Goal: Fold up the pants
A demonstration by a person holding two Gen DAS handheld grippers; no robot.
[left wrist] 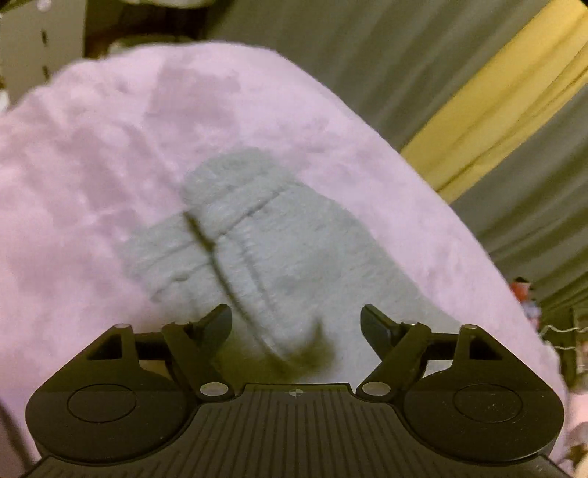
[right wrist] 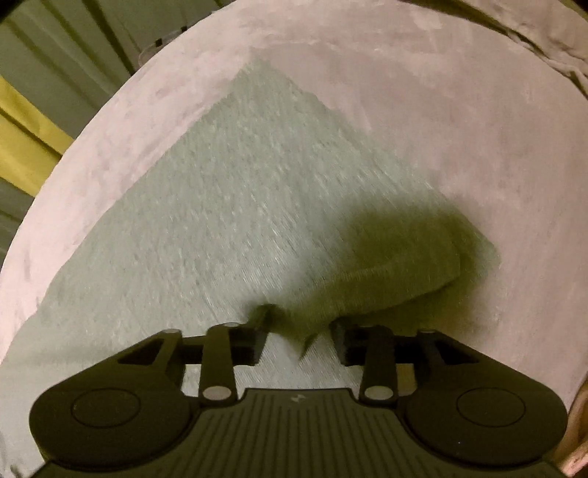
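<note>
Grey-blue pants (left wrist: 264, 242) lie on a pink fuzzy blanket (left wrist: 92, 154), with a waistband seam and a dark crease running across them. My left gripper (left wrist: 296, 323) hovers over the pants, jaws wide apart, holding nothing. In the right wrist view the pants (right wrist: 220, 206) spread as a broad flat panel. A folded-over flap (right wrist: 389, 279) lies in shadow just ahead of my right gripper (right wrist: 301, 325). Its jaws stand partly apart, a corner of the flap sits loosely in the gap, and the pads do not press on it.
The pink blanket (right wrist: 459, 128) ends in a rounded edge. Beyond it hang green curtains (left wrist: 386, 55) with a yellow stripe (left wrist: 496, 110). A beige crumpled cloth (right wrist: 533, 33) lies at the far right. Small clutter (left wrist: 529, 298) sits past the blanket's right edge.
</note>
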